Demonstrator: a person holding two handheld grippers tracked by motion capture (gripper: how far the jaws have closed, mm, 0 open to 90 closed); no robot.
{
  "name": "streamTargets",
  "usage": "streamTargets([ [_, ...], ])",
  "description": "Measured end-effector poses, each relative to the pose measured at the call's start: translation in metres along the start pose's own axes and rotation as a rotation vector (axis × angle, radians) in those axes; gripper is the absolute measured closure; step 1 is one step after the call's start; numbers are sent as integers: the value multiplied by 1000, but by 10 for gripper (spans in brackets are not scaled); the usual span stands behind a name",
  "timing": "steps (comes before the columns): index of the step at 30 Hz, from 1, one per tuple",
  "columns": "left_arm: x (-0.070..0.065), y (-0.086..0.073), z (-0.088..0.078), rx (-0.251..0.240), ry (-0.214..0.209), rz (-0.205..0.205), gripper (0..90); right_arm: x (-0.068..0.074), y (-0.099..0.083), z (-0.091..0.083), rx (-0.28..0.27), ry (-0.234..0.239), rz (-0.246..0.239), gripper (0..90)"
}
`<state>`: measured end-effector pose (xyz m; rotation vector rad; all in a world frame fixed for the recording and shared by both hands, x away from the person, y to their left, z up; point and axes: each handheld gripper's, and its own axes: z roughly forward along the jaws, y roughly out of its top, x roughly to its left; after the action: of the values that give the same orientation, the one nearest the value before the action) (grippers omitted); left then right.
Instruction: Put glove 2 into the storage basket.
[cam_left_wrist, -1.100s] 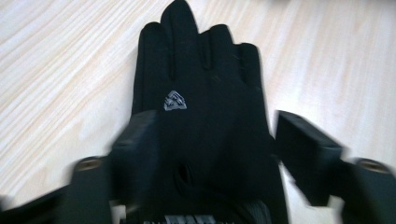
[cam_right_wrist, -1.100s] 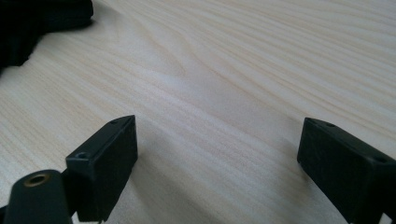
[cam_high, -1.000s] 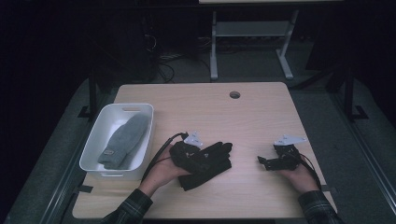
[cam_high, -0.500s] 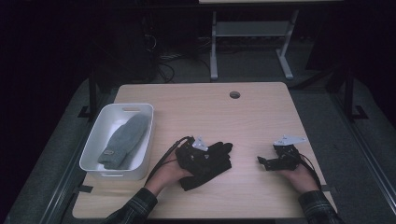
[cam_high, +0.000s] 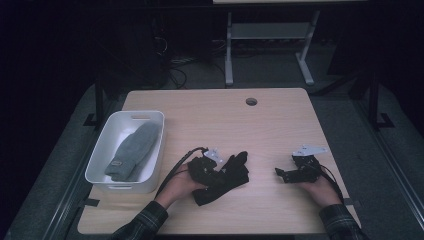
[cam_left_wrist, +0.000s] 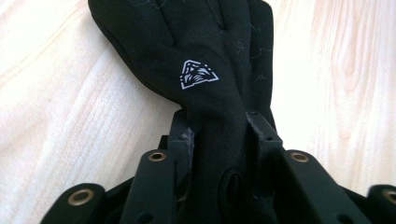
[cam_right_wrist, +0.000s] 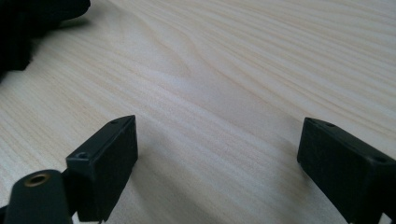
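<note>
A black glove (cam_high: 224, 177) lies on the desk (cam_high: 220, 115), near its front edge and a little left of centre, with its fingers pointing away from the person and to the right. The left gripper (cam_high: 212, 167) sits over the glove's cuff end, held by the left hand (cam_high: 181, 184). Its jaws have just been closing, and in the left gripper view they are clamped on the glove (cam_left_wrist: 205, 88): the fabric bunches into a narrow neck between the two pads, then widens again beyond them. A small white logo shows on the back of the glove just past the jaws, and the glove's fingers spread out flat on the pale wood.

The right gripper (cam_high: 281, 173) rests low over the desk well to the right of the glove, apart from it, in the right hand (cam_high: 320, 189). Its jaws stand wide apart with nothing between them but bare wood, as the right gripper view (cam_right_wrist: 217, 154) shows. A dark edge of the glove (cam_right_wrist: 28, 28) shows in that view's upper left corner.

At the left side of the desk stands a white bin (cam_high: 102, 162). A grey mitten (cam_high: 132, 152) lies inside it, lengthwise along the bottom. The bin is well apart from the black glove.
</note>
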<state>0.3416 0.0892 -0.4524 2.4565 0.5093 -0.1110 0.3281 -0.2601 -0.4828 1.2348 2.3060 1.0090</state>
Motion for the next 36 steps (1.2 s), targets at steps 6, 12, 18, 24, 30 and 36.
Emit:
streamTargets([
  [6,-5,6,-21,-29,15,-13,681,0,0,0,3,2,5,120],
  [12,-4,12,-54,-72,27,-58,679,1,0,0,4,3,6,119],
  [18,5,15,-97,-90,88,-86,677,1,0,0,4,3,7,118],
  [24,19,8,-139,-131,144,-130,677,1,0,0,4,3,8,118],
  [30,43,-16,-186,-166,215,-214,677,0,0,0,1,1,2,118],
  [36,66,-53,-222,-185,291,-323,676,0,0,0,1,1,4,118],
])
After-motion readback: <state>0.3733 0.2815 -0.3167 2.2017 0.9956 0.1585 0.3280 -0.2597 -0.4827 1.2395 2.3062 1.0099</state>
